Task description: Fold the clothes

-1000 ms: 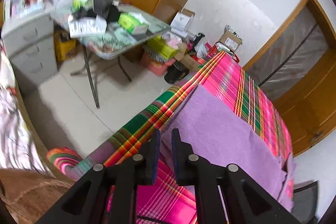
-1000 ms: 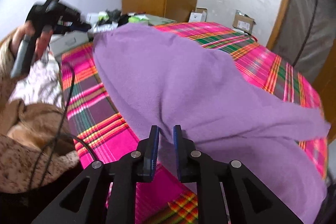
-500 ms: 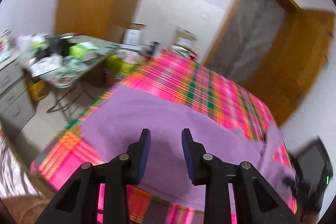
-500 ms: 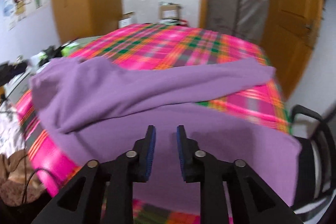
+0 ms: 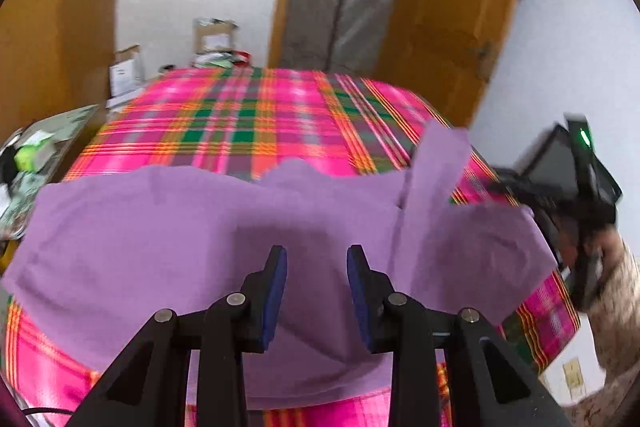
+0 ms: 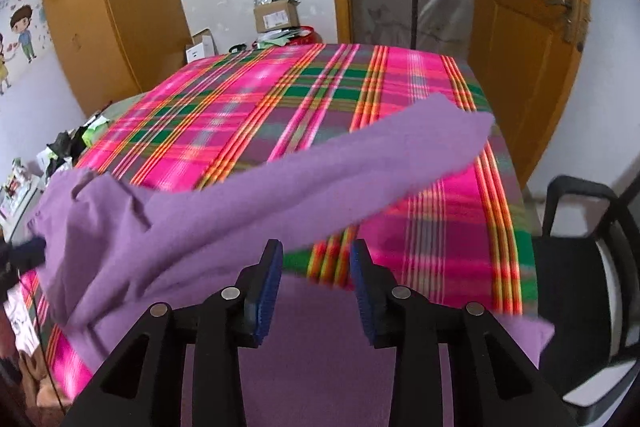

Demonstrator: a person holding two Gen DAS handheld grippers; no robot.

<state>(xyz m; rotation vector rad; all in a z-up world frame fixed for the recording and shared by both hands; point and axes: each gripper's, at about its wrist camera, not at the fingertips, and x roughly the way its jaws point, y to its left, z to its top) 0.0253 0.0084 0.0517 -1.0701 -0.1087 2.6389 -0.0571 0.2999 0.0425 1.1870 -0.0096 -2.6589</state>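
Your left gripper [image 5: 317, 291] and right gripper [image 6: 316, 291] both stand spread, pinching nothing. Below them the purple garment [image 5: 192, 227] lies on the plaid bedspread [image 6: 248, 107], one sleeve [image 6: 340, 163] running diagonally toward the far right corner.

We see even, soft indoor light; strong fisheye bending, dark corners; motion blur smears purple garment [image 6: 248, 195] and plaid cloth [image 5: 248, 123]
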